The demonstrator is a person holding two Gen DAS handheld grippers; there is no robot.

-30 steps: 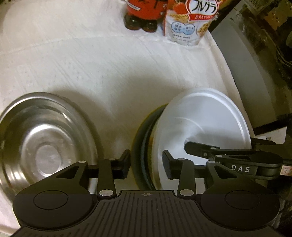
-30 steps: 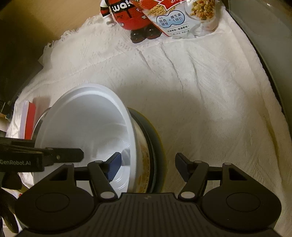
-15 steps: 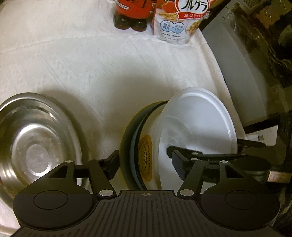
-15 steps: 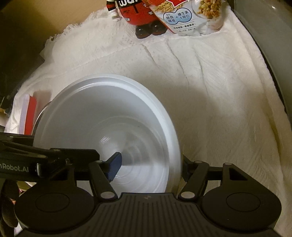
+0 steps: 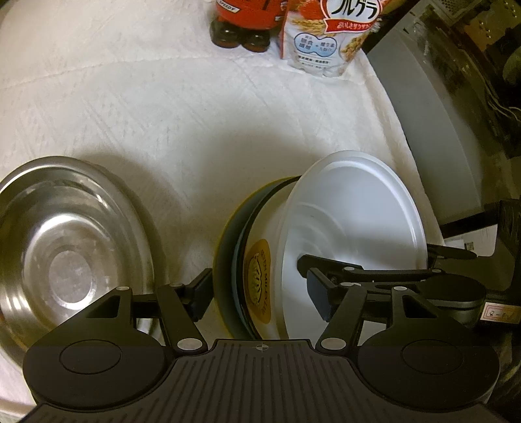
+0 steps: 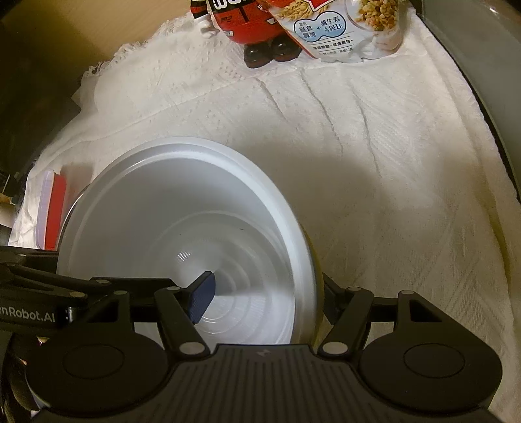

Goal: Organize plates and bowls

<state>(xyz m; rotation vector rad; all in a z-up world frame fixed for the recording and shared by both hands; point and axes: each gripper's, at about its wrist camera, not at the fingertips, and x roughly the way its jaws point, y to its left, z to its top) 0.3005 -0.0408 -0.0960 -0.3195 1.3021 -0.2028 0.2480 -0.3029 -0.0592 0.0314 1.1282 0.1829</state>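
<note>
Left wrist view: a nested stack is seen between 2 widely spread fingers of the left gripper (image 5: 260,293), which is open and grips nothing. The stack is made of a white plastic bowl (image 5: 355,240) set inside a white printed bowl (image 5: 257,279), itself seated in a dark plate with a yellow edge (image 5: 228,260). The stack appears tilted, its opening turned to the right, probably so that it can be carried as 1 unit. A steel bowl (image 5: 65,247) is seen just beside it on the left, resting on the cloth-covered worktop (image 5: 195,123).

Right wrist view: the white plastic bowl (image 6: 182,234) fills the foreground. The right gripper (image 6: 263,299) is closed on its rim, with 1 blue-padded finger (image 6: 202,299) inside and the other finger outside, largely hidden behind the wall. A red figure bottle (image 6: 247,26) and a cereal bag (image 6: 342,29) are seen at the far edge, well apart from the dishes.
</note>
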